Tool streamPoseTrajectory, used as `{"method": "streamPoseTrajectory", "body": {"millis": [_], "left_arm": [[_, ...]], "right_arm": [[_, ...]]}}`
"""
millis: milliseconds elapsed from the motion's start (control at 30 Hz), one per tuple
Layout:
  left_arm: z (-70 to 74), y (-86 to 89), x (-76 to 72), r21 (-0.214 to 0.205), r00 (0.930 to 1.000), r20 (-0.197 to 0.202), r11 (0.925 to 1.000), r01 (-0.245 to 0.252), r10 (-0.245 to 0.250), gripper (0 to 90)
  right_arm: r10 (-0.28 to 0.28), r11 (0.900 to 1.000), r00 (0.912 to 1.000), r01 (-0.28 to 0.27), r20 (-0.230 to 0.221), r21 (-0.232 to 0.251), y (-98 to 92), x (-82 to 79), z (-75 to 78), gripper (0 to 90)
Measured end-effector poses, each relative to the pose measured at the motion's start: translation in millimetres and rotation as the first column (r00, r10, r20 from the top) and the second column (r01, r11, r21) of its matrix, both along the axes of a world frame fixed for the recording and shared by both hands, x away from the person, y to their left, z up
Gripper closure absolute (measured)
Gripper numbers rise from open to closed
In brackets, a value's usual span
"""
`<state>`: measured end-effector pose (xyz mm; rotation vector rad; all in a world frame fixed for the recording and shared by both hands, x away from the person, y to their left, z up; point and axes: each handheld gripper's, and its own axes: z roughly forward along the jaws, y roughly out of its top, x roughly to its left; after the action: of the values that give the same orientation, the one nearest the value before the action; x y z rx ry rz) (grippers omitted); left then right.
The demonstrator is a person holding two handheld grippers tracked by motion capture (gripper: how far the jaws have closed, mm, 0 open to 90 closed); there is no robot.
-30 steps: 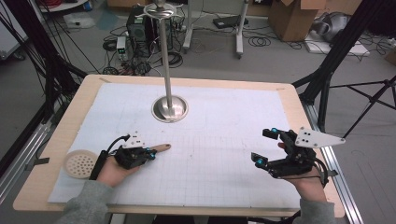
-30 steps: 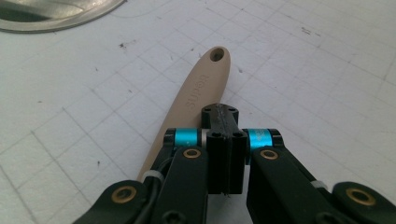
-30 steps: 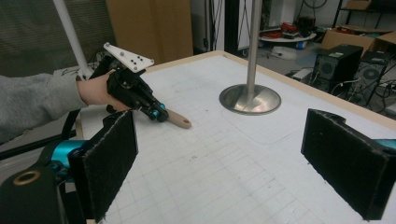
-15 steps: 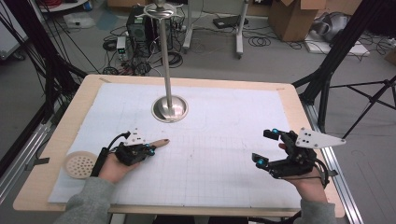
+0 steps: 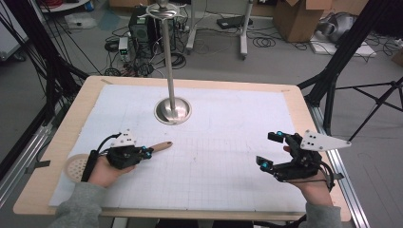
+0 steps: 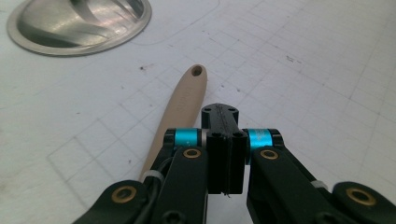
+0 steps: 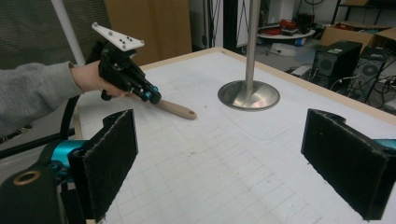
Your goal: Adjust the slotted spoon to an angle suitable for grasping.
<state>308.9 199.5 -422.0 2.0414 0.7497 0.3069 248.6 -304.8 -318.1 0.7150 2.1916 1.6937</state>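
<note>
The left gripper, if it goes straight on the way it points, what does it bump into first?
Probably nothing soon: the shut left gripper points over bare white gridded paper. The tan wooden handle lies just beside its line.

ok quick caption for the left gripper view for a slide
Shut left gripper above a tan wooden handle lying on the gridded mat.

wooden handle (image 6: 180,105) — lower end hidden, stand base (image 6: 79,23) — cropped

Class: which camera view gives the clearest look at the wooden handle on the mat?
The left gripper view: the wooden handle lies close, its hanging hole plain. The high view shows it small beside the left claw; the right gripper view shows it farther off.
</note>
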Motion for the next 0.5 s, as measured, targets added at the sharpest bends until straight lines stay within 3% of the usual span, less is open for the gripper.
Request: {"method": "streamPoseTrajectory", "body": {"millis": [267,367,500], "left_arm": [[10.6,25.5,-1.2,0.006,0.9998,-0.015,0.9999,-0.015,0.015,89.4],[15.7,33.5,-1.9,-0.003,0.9999,-0.016,1.0,-0.003,0.003,87.0],[20.2,40.0,-3.4,0.018,0.9998,-0.014,0.9997,0.016,-0.015,80.6]], "right_arm": [[0.002,1.0,1.0,-0.002,0.006,0.001,0.2,1.4,0.1,9.7],[0.004,1.0,1.0,-0.004,-0.001,0.002,0.4,1.9,-0.4,9.7],[0.004,1.0,1.0,-0.004,0.002,0.001,0.7,3.0,-1.2,9.7]]}}
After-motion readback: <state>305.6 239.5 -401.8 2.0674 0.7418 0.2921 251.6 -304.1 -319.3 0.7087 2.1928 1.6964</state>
